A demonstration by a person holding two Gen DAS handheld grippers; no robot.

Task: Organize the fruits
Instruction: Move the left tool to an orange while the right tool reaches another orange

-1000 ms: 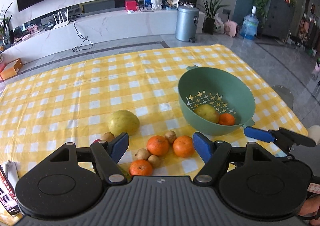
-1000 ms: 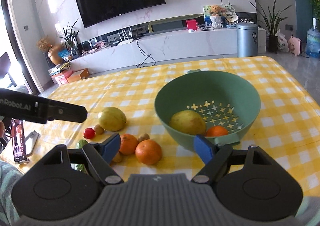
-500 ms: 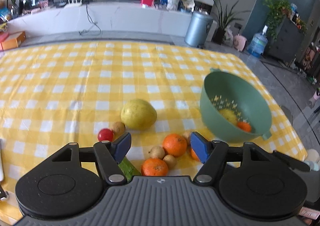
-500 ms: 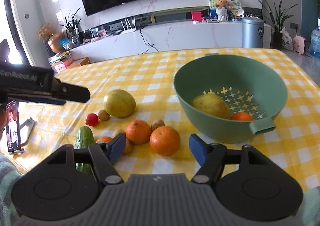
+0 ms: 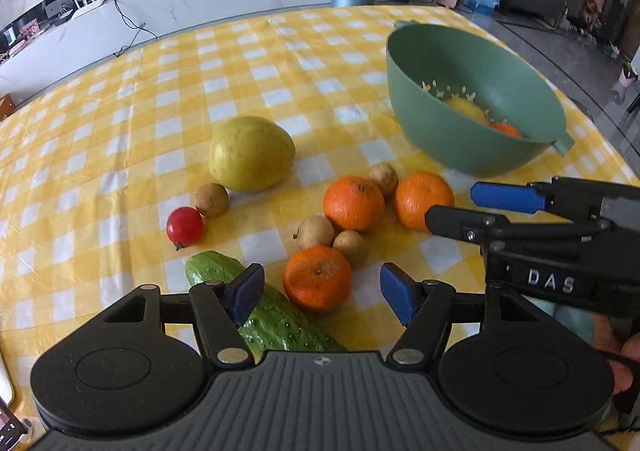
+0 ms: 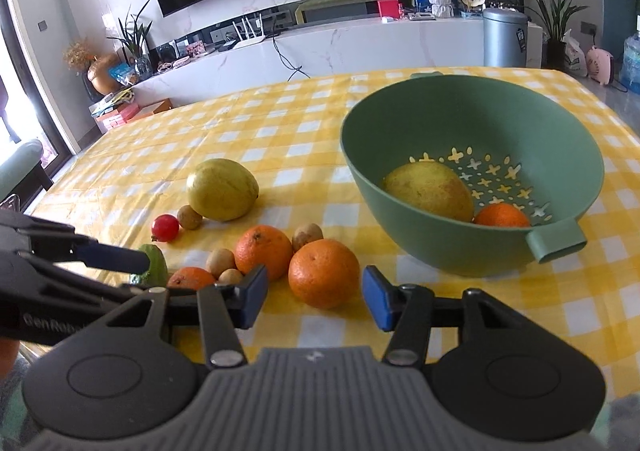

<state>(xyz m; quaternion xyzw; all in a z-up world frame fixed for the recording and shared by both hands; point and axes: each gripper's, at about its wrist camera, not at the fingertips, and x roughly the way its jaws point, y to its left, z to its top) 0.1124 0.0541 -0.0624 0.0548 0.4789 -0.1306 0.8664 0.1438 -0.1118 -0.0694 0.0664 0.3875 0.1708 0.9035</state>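
Note:
A green colander bowl (image 6: 472, 119) holds a yellow pear (image 6: 428, 189) and a small orange (image 6: 502, 216); it also shows in the left wrist view (image 5: 476, 63). On the checked cloth lie three oranges, a big yellow fruit (image 5: 251, 153), a cherry tomato (image 5: 184, 225), several small brown fruits and a cucumber (image 5: 276, 315). My left gripper (image 5: 322, 293) is open and empty, just before the nearest orange (image 5: 318, 278). My right gripper (image 6: 314, 301) is open and empty, just before another orange (image 6: 324, 273).
The table's right edge runs close behind the bowl. My right gripper's fingers (image 5: 508, 197) reach in at the right of the left wrist view. A phone lies at the table's left edge (image 5: 10, 429). A TV wall and a low cabinet stand beyond the table.
Both grippers have dropped lower and closer to the loose fruit. The left one swung back toward the oranges; the right one shifted left, off the bowl, toward an orange.

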